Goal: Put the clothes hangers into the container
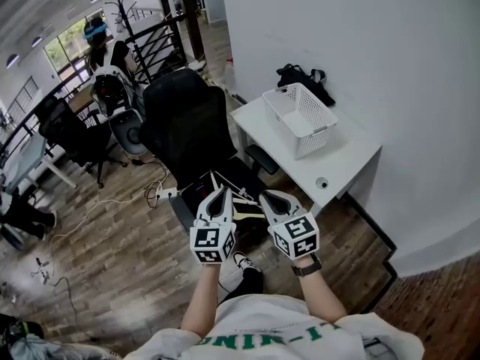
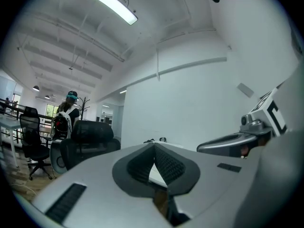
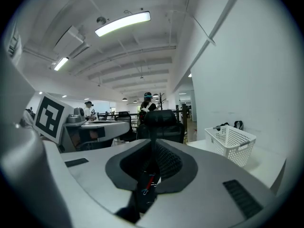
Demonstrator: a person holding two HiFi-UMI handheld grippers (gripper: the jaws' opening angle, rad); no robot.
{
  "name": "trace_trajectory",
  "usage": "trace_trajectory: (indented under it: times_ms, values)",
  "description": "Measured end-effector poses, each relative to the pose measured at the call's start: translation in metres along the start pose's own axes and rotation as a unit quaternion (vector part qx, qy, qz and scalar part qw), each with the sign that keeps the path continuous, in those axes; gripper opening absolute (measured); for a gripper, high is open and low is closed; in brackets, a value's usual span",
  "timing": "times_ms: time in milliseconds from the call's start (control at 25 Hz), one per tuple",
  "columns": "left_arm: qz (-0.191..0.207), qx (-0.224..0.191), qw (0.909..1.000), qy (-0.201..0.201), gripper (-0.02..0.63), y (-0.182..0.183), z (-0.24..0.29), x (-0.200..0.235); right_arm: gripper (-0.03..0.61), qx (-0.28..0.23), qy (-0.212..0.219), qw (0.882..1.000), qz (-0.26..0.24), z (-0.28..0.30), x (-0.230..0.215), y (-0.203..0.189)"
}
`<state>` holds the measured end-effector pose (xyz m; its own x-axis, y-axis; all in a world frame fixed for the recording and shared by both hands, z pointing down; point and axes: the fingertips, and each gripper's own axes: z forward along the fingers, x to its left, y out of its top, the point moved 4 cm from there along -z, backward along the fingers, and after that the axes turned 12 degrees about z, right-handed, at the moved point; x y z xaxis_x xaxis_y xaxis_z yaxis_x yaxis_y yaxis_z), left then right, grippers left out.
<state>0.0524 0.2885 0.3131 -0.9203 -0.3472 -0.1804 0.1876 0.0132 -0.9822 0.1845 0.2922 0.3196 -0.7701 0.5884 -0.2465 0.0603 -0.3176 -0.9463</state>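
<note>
A white mesh basket [image 1: 300, 118] stands on the small white table [image 1: 352, 163] against the wall; the right gripper view shows the basket [image 3: 230, 144] ahead to the right. Thin pale and red hangers [image 1: 241, 201] lie on the seat of the black office chair [image 1: 187, 118], mostly hidden under my grippers. A red piece [image 3: 148, 180] shows below the right jaws. My left gripper [image 1: 220, 191] [image 2: 154, 145] and right gripper [image 1: 268, 194] [image 3: 153, 141] hover side by side above the seat. Both are shut with nothing between the jaws.
A black bag [image 1: 304, 77] lies on the table behind the basket, and a small round object [image 1: 322, 182] sits near its front edge. A power strip with cables [image 1: 161, 193] lies on the wooden floor. More chairs and desks stand at the left, with people [image 2: 69, 113] farther off.
</note>
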Motion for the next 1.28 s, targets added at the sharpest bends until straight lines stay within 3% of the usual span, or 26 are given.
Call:
trace_trajectory:
  times_ms: [360, 520, 720, 960, 1280]
  values:
    - [-0.024, -0.02, 0.9982, 0.051, 0.009, 0.005, 0.121, 0.158, 0.031, 0.006, 0.047, 0.997, -0.067, 0.19, -0.023, 0.092]
    - [-0.038, -0.015, 0.9973, 0.062, 0.009, -0.008, 0.15, 0.199, 0.032, 0.025, 0.057, 0.996, -0.07, 0.251, -0.033, 0.104]
    - [-0.066, 0.003, 0.9937, 0.09, 0.009, -0.05, 0.17, 0.25, 0.038, 0.068, 0.086, 0.992, -0.069, 0.323, -0.037, 0.085]
    - [-0.107, 0.033, 0.9863, 0.121, 0.009, -0.107, 0.187, 0.279, 0.045, 0.134, 0.12, 0.982, -0.053, 0.392, -0.065, 0.044]
    - [-0.134, 0.098, 0.9703, 0.176, 0.009, -0.18, 0.213, 0.293, 0.06, 0.238, 0.167, 0.956, -0.049, 0.466, -0.1, -0.03]
